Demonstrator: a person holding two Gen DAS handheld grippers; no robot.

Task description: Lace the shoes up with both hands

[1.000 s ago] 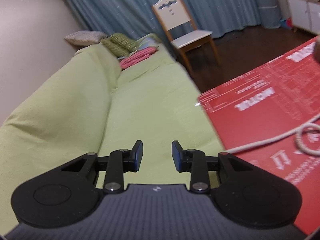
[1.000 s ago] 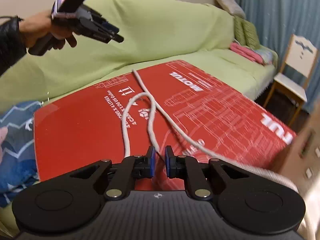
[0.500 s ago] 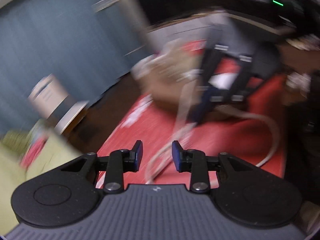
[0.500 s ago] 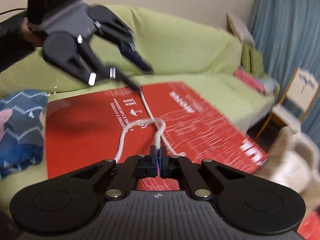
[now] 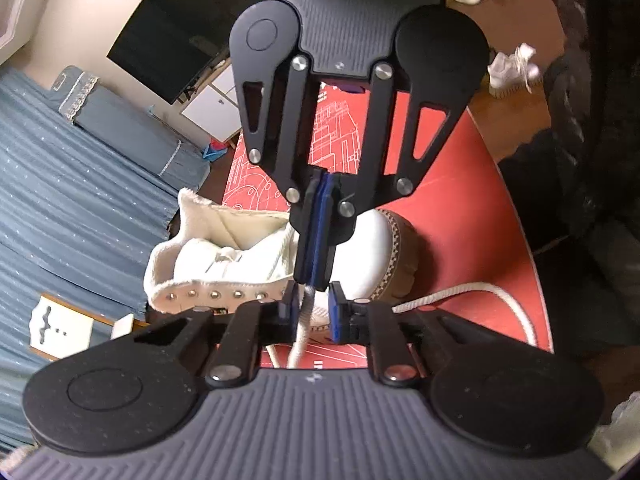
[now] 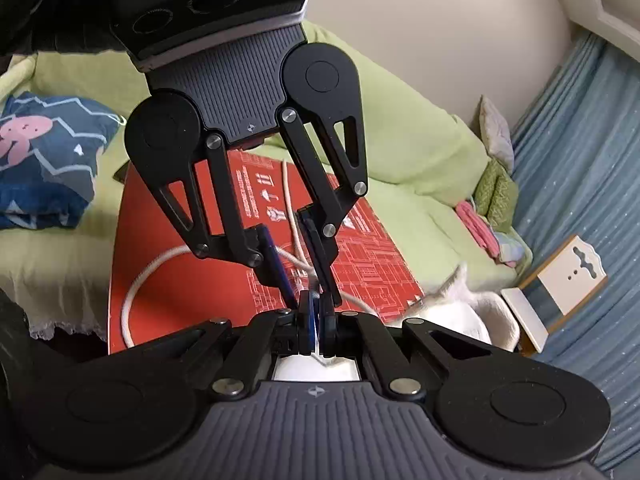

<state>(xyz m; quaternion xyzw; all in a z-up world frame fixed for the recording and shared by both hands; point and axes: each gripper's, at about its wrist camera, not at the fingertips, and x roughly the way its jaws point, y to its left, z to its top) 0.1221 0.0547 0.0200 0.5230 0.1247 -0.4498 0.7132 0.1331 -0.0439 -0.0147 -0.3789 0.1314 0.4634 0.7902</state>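
A white high-top shoe with metal eyelets lies on a red board; a bit of it shows in the right wrist view. A white lace trails over the board. My left gripper is open, with the lace hanging between its fingers. My right gripper is shut on the lace just above it, seen from the front in the left wrist view. The left gripper faces it tip to tip.
The red board rests on a green sofa with a blue patterned cushion. Blue curtains, a white chair, a dark TV and another white shoe on the floor are around.
The left gripper swung from facing the sofa round to the shoe and met the right gripper tip to tip. The right gripper closed on the lace and lifted it.
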